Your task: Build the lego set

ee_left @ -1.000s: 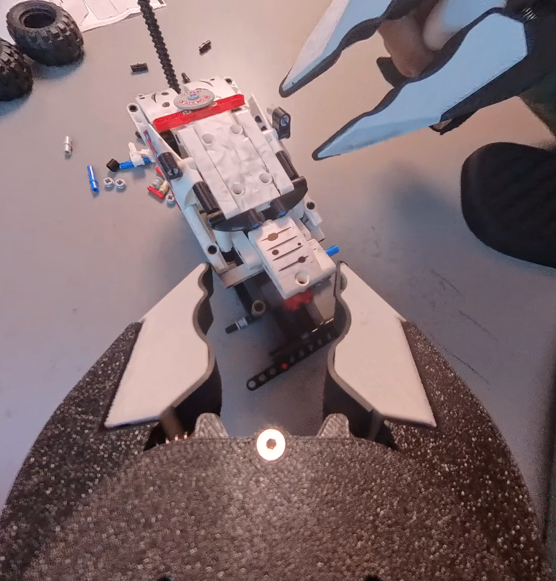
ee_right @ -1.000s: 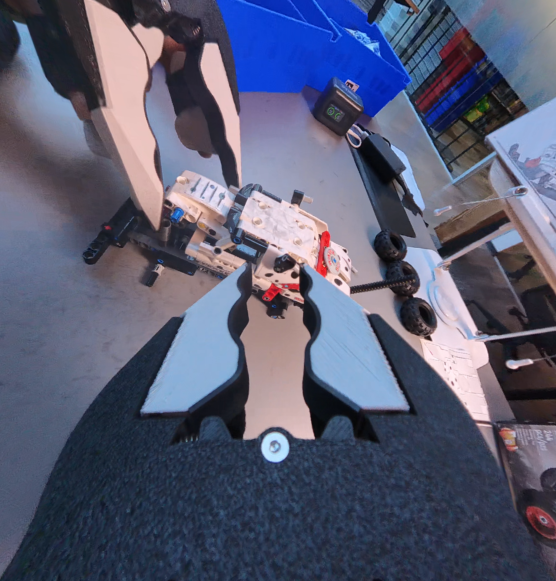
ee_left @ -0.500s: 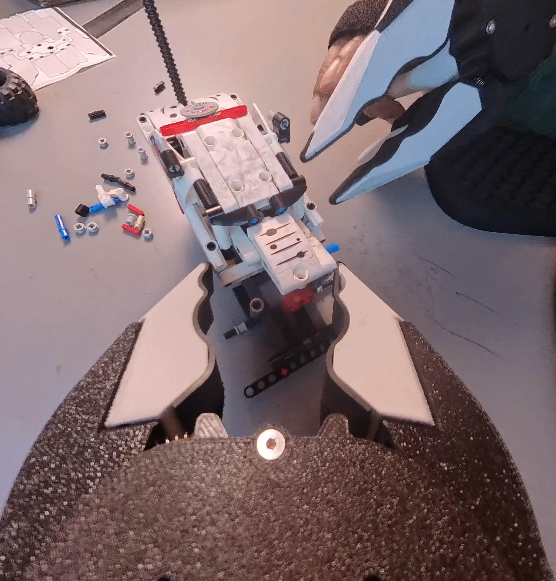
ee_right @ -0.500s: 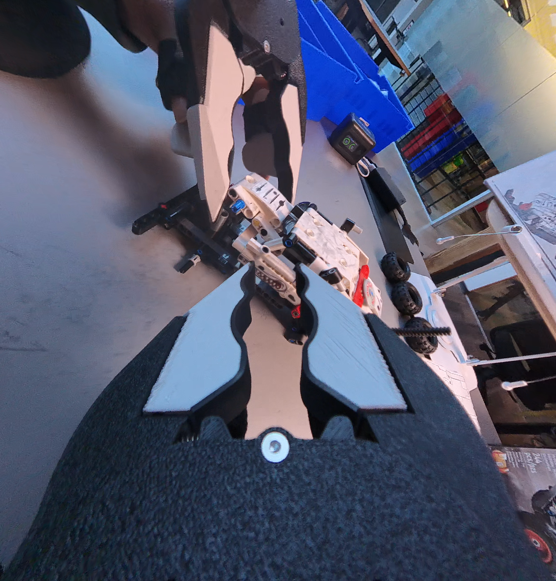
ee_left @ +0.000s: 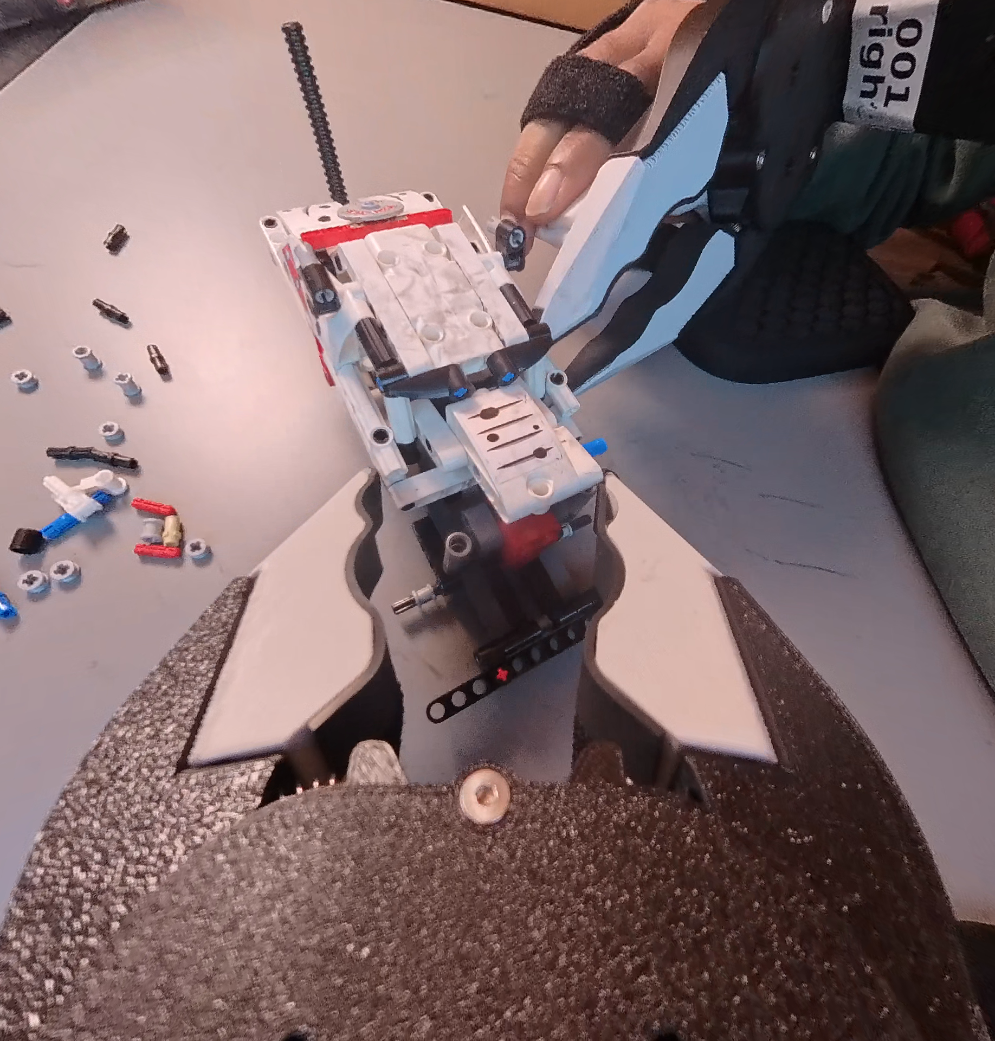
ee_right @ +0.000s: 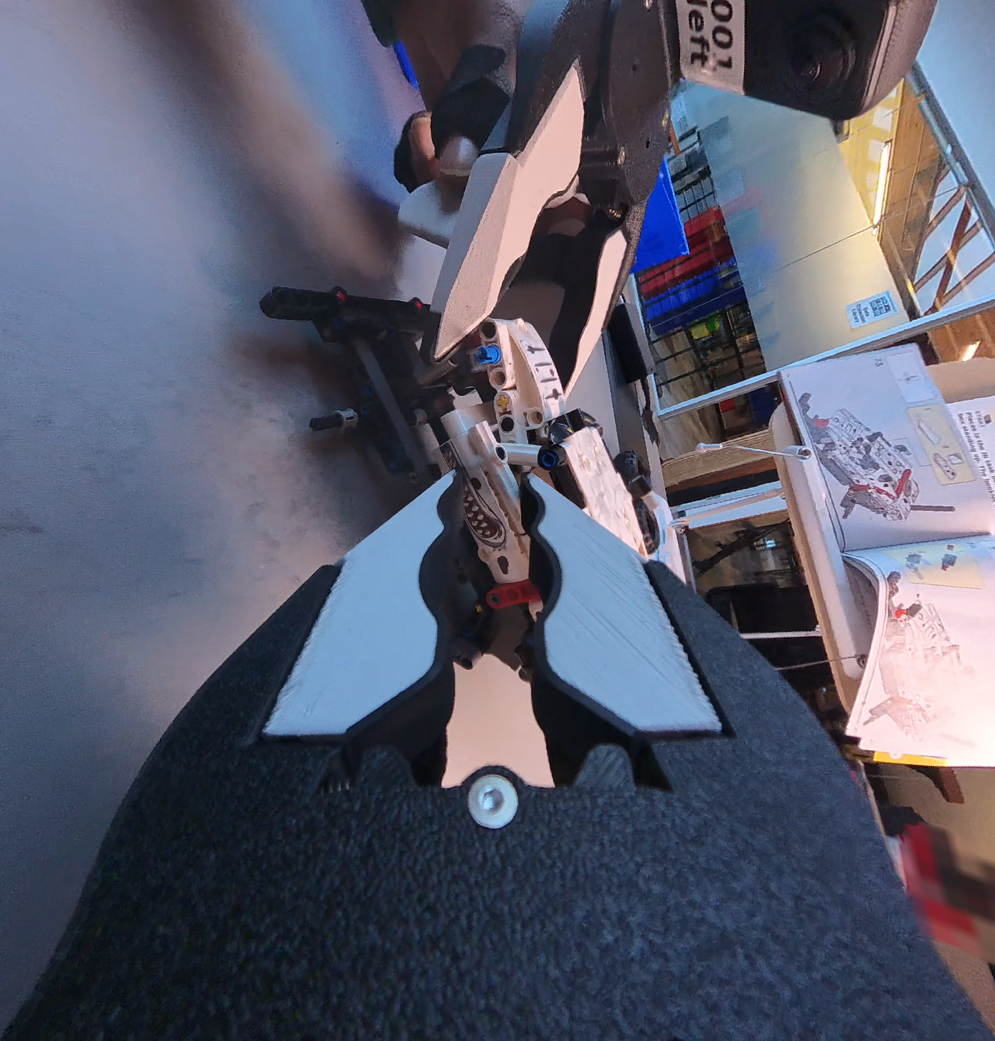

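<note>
Grey fingers of the left tool stand spread on either side of the front end of the white, black and red brick-built vehicle model, which rests on the smooth grey counter; the right-hand finger lies just beside the model's dark chassis, though contact cannot be made out. A black perforated beam juts from the chassis between the fingers. To the left on the counter lie scattered small loose pieces: blue, red, black and pale grey pins and bushes. Beyond the model's red rear bar a black ribbed flexible rod reaches away across the counter.

From the other side, the right tool has its white fingers a narrow way apart around the model's flank, where a white panel with a toothed-mouth print sits in the gap; whether they pinch it cannot be told. Farther off, an open instruction booklet stands on a holder, with blue storage bins behind.
</note>
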### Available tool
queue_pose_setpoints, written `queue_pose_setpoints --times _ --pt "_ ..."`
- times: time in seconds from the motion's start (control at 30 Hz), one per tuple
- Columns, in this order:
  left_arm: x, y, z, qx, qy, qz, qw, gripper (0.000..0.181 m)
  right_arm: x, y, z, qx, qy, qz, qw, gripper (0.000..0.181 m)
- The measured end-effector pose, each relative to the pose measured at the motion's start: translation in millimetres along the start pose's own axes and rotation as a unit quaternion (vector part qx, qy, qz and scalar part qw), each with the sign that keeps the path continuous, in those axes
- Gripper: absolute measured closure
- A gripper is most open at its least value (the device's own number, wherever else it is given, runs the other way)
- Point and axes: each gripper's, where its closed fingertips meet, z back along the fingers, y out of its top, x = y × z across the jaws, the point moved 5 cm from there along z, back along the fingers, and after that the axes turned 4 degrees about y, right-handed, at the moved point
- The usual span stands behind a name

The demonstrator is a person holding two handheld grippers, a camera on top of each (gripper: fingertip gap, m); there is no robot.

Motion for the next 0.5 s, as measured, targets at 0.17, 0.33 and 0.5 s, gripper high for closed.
queue_pose_setpoints --times 0.17,0.33,0.5 --pt "-12 5 5 0.011 0.064 0.004 0.998 0.114 4 -4 -1 -0.032 -0.006 -0.044 0.998 0.168" --pt "-10 6 19 0.025 0.115 0.028 0.993 0.116 7 -6 -5 -0.044 -0.025 -0.087 0.995 0.169" --pt "-7 1 8 0.031 0.139 0.024 0.989 0.12 8 -5 -6 -0.044 -0.027 -0.108 0.993 0.17"
